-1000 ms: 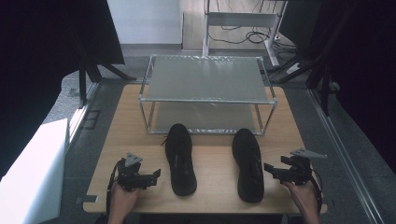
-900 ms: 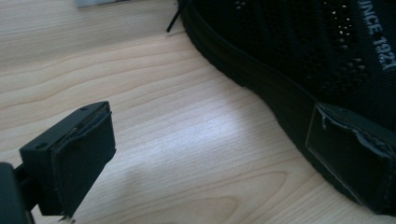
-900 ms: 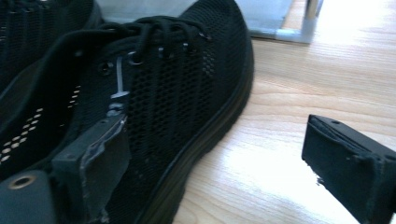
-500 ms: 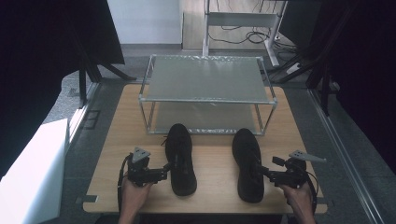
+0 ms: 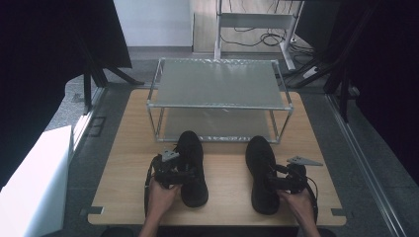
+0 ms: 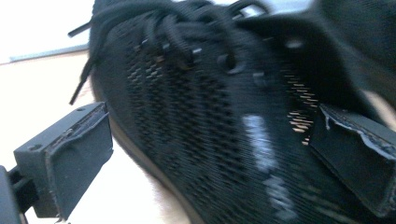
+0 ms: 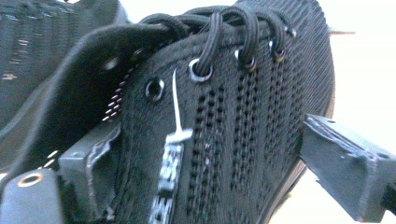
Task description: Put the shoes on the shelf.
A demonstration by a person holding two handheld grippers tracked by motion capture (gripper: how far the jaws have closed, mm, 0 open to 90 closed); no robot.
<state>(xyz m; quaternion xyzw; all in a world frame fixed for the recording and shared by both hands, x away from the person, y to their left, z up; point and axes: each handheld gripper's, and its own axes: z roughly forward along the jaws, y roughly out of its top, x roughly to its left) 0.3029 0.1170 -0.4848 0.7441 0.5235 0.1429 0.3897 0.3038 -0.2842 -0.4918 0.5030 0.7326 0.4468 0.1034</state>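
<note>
A: Status on the left gripper (image 5: 184,174)?

B: It sits at the left shoe (image 5: 191,167), coming in from the 9 o'clock side at mid-length. In the left gripper view the jaws stand wide, one on each side of the laced mesh upper (image 6: 210,116), not pressed in. No clamp visible.

A: And the right gripper (image 5: 275,180)?

B: At the right shoe (image 5: 262,173), coming in from its 3 o'clock side near the heel half. In the right gripper view the jaws are spread wide. One jaw is tucked against the collar edge, the other stands clear of the mesh side (image 7: 243,126). Eyelets, laces and a white tag string are in between.

A: Where are the shoes themselves?

B: Both soles are flat on the wooden table (image 5: 227,173), toes pointing to 12 o'clock, well apart from each other. The toes end just short of the metal rack (image 5: 217,86), which stands at 12 o'clock from them. The rack has two shelves.

A: Hands?

B: The left hand (image 5: 160,195) and right hand (image 5: 296,205) enter from 6 o'clock, each wrapped on its gripper.
</note>
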